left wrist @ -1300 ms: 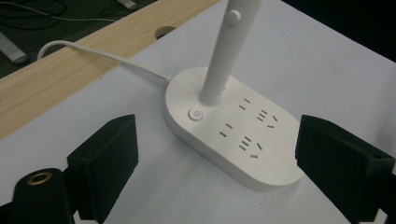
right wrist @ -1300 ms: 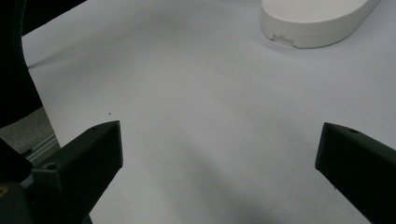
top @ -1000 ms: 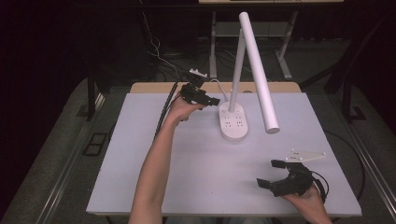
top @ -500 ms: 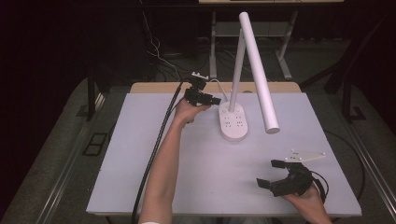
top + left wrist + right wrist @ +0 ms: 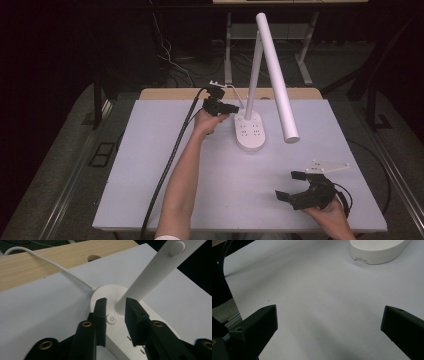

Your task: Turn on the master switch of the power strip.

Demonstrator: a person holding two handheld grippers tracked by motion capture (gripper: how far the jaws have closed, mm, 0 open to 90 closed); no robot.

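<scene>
A white surface [image 5: 150,165] carries a white desk lamp [image 5: 250,131] near the middle of its far edge, its cord [image 5: 50,263] trailing off that edge. The left gripper [image 5: 115,315] hovers at the lamp's base, fingers slightly parted around the power button [image 5: 111,319], gripping nothing. The right gripper [image 5: 292,186] sits near the near right corner, fingers wide apart, empty.

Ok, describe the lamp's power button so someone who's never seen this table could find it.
Find the white lamp at the table's far middle, then its oval base. The power button is a small round one with a power symbol, at the foot of the stem, between the left gripper's jaws; the sockets lie nearer the person.
</scene>
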